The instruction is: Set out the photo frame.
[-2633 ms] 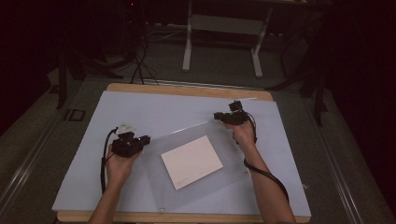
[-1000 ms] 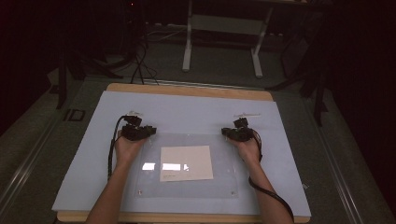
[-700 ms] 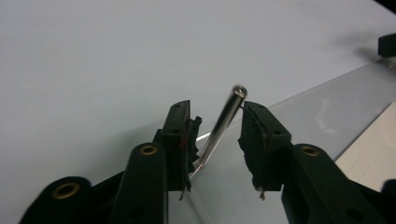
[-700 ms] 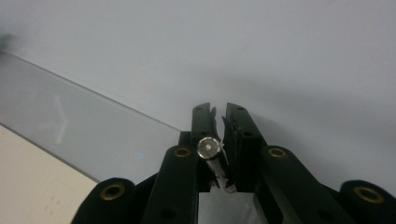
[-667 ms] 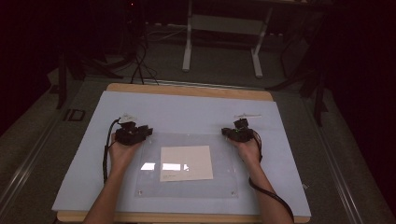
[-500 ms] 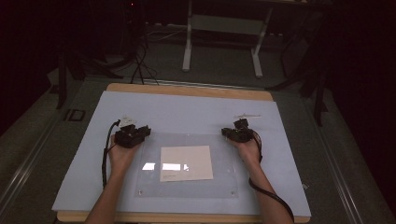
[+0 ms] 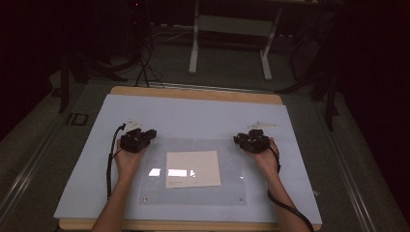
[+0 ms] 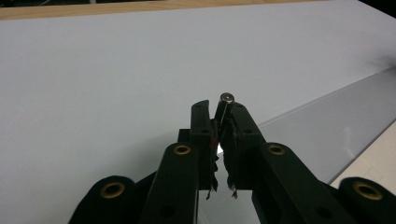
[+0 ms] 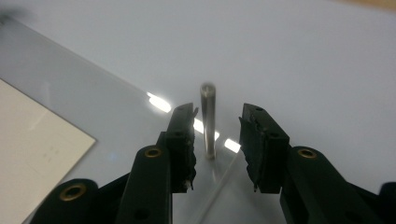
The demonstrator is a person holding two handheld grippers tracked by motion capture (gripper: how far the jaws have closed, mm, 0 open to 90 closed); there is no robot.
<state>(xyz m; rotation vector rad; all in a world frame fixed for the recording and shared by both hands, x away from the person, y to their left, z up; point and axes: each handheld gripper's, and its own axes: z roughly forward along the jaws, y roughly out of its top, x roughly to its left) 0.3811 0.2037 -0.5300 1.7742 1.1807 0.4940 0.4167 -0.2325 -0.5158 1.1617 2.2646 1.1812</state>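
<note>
Left claw (image 8: 219, 133) clamped on a metal standoff pin (image 8: 226, 99), right claw (image 9: 217, 140) parted astride another pin (image 9: 208, 119), presumably to position the clear acrylic sheet (image 7: 193, 169) over cream paper (image 7: 192, 168), pale counter (image 7: 193, 116) beyond.

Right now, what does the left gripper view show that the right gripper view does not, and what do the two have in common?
The left gripper view alone: the left hand-held gripper with its jaws shut on a thin metal pin, and a strip of wooden table edge at the top.

The right gripper view alone: the right hand-held gripper with its jaws open on either side of an upright metal post, not touching it, plus bright light reflections.

Shared: the clear sheet, the cream paper and the pale blue mat.
</note>
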